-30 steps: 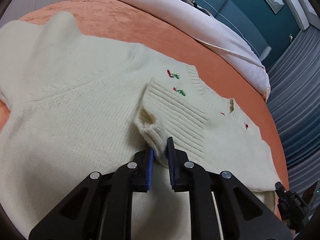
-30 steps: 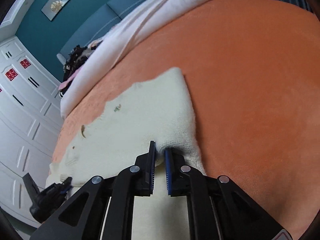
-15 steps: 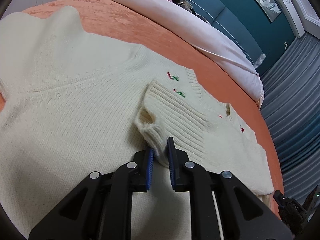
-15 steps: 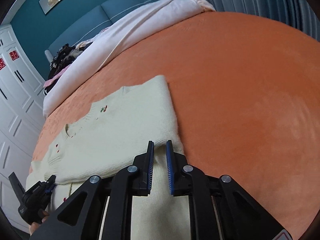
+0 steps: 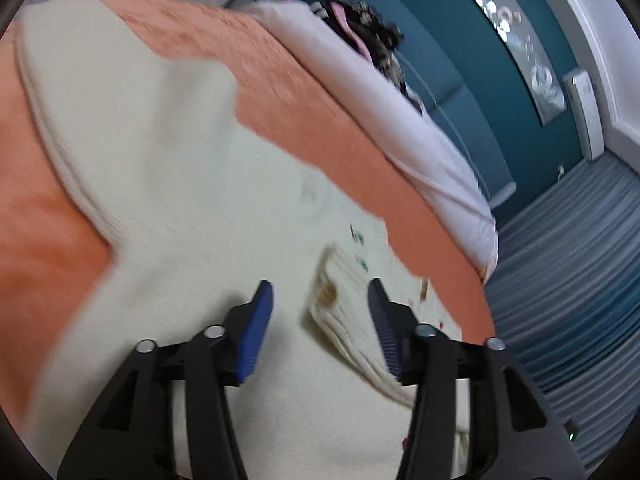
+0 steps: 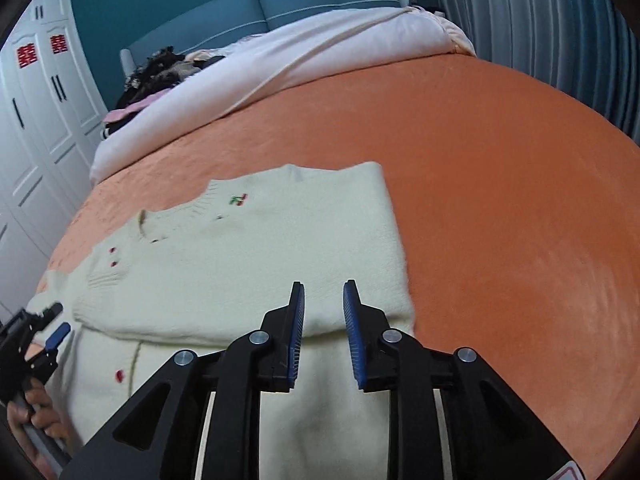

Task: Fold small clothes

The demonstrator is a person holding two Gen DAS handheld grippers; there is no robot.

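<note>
A cream knitted sweater (image 5: 168, 216) with small cherry embroidery (image 6: 238, 199) lies spread on the orange bedspread (image 6: 500, 184). In the blurred left wrist view my left gripper (image 5: 320, 304) hovers over it, its jaws opening. The ribbed sleeve cuff (image 5: 344, 320) lies folded onto the body between the blue pads, which do not press on it. In the right wrist view the sweater (image 6: 256, 272) has its right side folded over. My right gripper (image 6: 324, 300) hangs above that folded part, jaws opening, nothing between them. The left gripper (image 6: 54, 322) and the hand holding it show at that view's left edge.
A white duvet (image 6: 320, 52) is bunched at the head of the bed, with a pile of dark clothes (image 6: 160, 68) beside it. Behind stand a teal headboard (image 6: 320, 0) and a white wardrobe (image 6: 36, 112). Grey curtains (image 6: 540, 20) hang past the bed's right edge.
Both grippers have let go of the sweater and opened. The left one swung away over the sweater's body, leaving the cuff lying folded. The right one backed off, and the folded side lies flat.
</note>
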